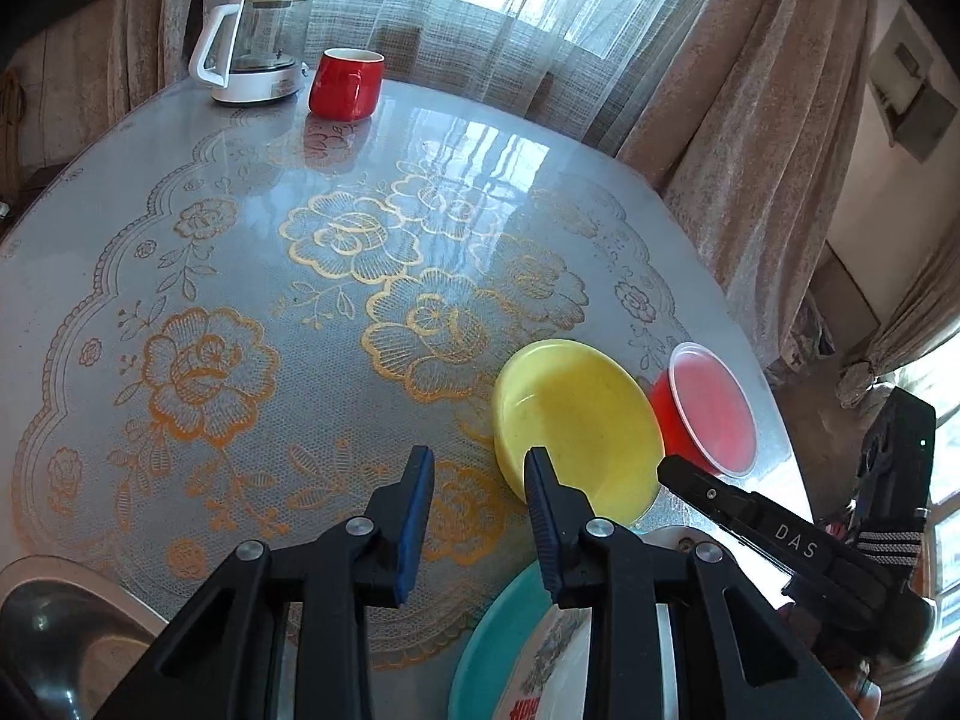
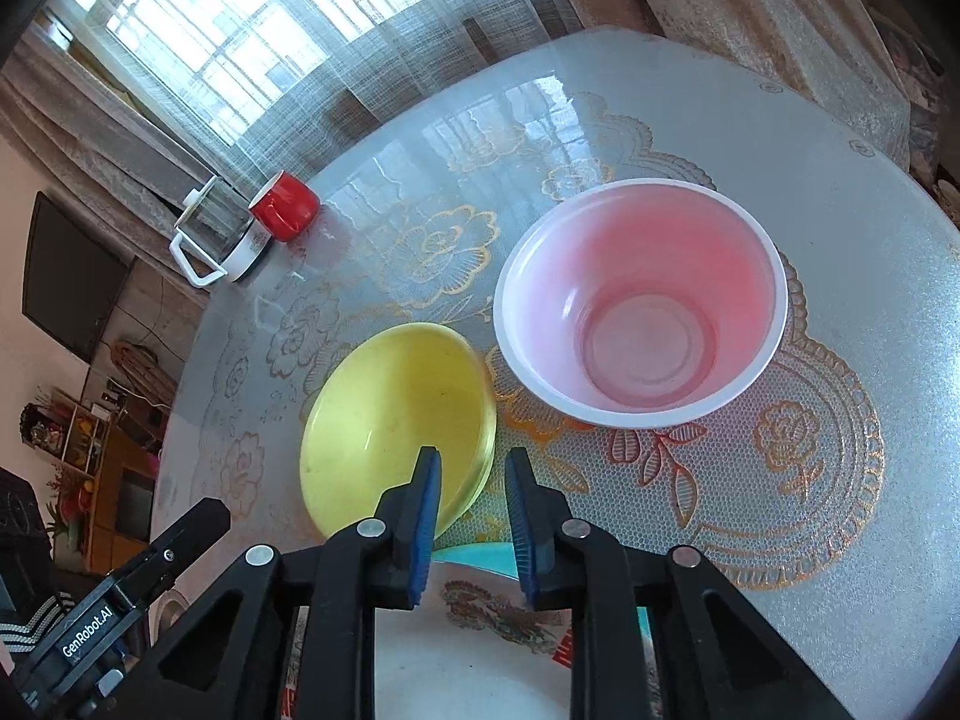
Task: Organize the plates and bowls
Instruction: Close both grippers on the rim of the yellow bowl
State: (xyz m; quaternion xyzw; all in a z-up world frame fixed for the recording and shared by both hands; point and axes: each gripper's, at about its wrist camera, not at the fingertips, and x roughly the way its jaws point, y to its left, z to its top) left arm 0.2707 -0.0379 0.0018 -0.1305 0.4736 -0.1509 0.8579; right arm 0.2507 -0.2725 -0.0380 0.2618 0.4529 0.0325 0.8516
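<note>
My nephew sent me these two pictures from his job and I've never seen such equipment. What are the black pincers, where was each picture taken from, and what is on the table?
The pincers are two hand-held grippers, one in each of a person's hands; no robot arm. Each carries a wide-angle camera looking along its fingers. One picture is from the left gripper, the other from the right gripper. Both are open and hold nothing. On the round table sit a yellow bowl, a pink-tinted plastic bowl, a red mug, a glass kettle, and below the grippers a white printed plate on a teal plate.
</note>
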